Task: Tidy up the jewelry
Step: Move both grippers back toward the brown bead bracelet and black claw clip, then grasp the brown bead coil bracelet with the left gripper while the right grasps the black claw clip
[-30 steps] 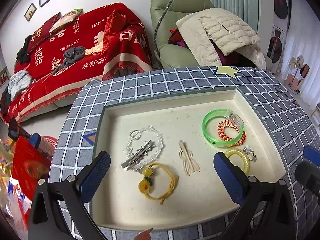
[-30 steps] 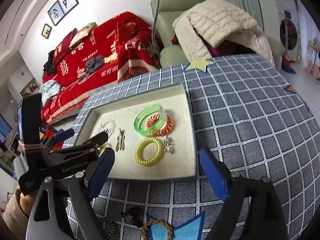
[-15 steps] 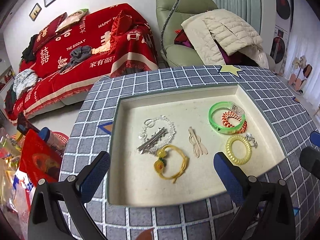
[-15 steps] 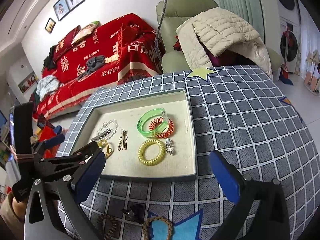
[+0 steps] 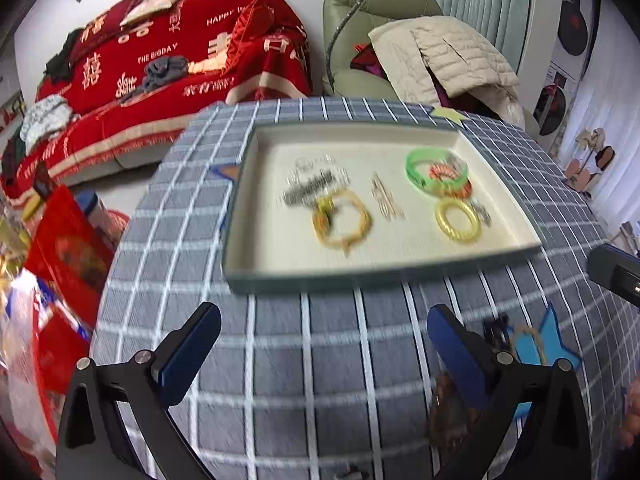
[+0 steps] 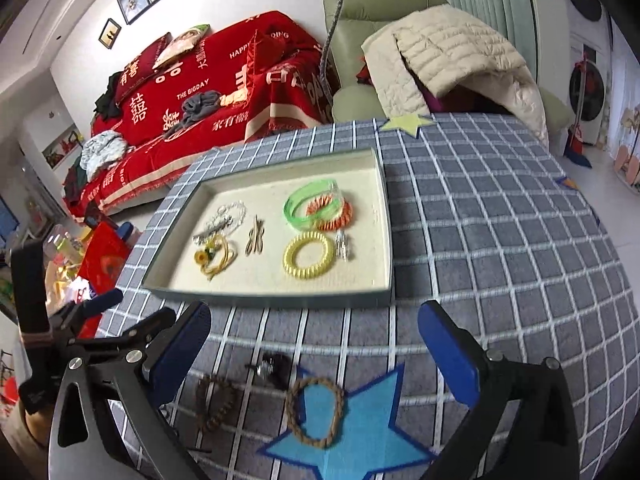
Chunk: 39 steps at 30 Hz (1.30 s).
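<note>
Checked tablecloth point(image 6: 500, 240); tray point(image 6: 276, 300) holds green bangle point(image 6: 308, 204), yellow coil point(image 6: 308, 254), chains

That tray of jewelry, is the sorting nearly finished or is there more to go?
Mostly done. The tray already holds a green bangle, orange coil tie, yellow coil tie, hair clips and a yellow cord bracelet. Nothing is in hand: the right gripper and left gripper are open and empty. Left on the cloth: a braided bracelet, a bead bracelet and a small dark piece.
</note>
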Tool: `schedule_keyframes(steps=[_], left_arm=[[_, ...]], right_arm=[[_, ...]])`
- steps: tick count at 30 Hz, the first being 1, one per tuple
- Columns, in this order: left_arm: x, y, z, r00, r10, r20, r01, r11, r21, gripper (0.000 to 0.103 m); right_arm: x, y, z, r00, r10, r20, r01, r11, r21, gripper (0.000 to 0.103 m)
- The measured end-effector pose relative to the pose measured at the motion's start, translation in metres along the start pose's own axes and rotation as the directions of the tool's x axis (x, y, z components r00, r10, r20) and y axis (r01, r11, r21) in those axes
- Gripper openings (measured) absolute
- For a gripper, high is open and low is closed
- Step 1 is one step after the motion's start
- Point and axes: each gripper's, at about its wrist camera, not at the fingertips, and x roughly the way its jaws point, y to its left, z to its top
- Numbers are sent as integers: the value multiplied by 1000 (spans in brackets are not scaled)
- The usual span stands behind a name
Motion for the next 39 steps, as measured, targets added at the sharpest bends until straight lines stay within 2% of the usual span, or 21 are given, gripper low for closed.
schedule_keyframes(steps=[11,17,21,26,30,37,39], left_arm=[[-8,-16,-39,999,-28,-41,28,1000,6,103],[-12,-28,-54,997,-52,-55,55,998,41,103],[-9,-37,-60,995,-68,-69,72,996,60,103],[-8,-44,-62,995,-78,-63,83,994,72,103],[-7,-47,-63,995,-74,-59,79,994,79,103],[-2,-49,-62,995,-76,-59,80,994,77,103],[0,-50,-61,995,-79,-67,85,993,82,98]], right_arm=[[12,-13,-46,995,-8,-98,12,999,41,103],[17,-12,-49,994,-5,-108,7,1000,19,103],[25,-1,-46,992,14,-124,-21,998,-55,99],[39,13,-43,985,32,-167,-54,990,-128,77],[49,21,-40,977,68,-204,-102,982,-160,69],[65,35,-40,965,73,-253,-129,968,-215,50],[70,38,-40,961,74,-266,-136,965,-223,46]])
